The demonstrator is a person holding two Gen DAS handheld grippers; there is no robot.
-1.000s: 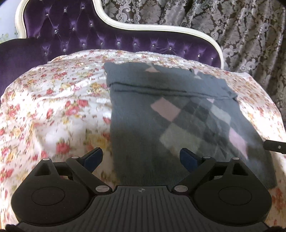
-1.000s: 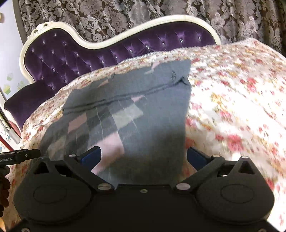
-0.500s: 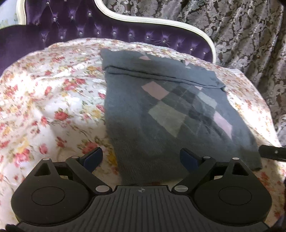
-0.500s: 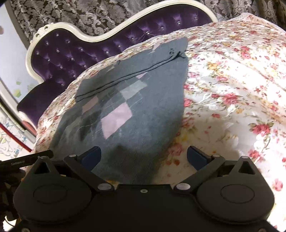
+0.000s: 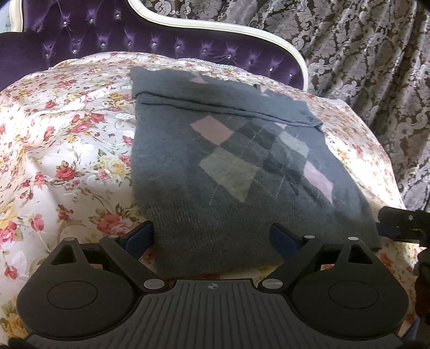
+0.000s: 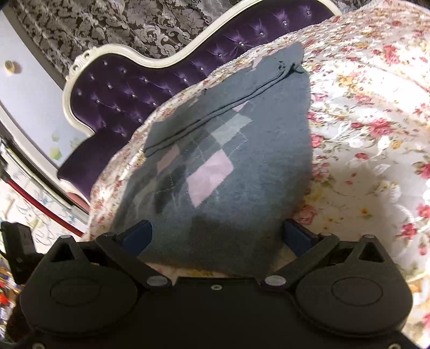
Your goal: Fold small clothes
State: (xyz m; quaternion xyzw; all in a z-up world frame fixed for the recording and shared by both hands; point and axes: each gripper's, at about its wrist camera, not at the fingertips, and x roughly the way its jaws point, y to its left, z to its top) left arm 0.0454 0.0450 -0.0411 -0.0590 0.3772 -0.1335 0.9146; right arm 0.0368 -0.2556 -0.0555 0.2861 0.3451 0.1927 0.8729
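Left wrist view: the left gripper point(image 5: 212, 236) sits low at the near edge of the floral bedspread point(image 5: 67, 150), blue fingers point(image 5: 139, 236) spread wide with nothing between them but the near hem of the grey argyle sweater point(image 5: 228, 171). No grip on it. The sweater lies flat across the middle of the bedspread, a folded band running along its far edge, near the purple tufted headboard point(image 5: 150, 45). At the right edge, part of the right gripper point(image 5: 403, 224) shows just beside the sweater's near right corner.

Right wrist view: the right gripper point(image 6: 217, 236) is wide open too, empty, its fingers point(image 6: 297, 236) framing the sweater's point(image 6: 236, 166) near right corner. The bedspread point(image 6: 376, 128) stretches away to the right; the headboard point(image 6: 129, 94) curves behind, patterned curtains point(image 6: 107, 24) beyond.
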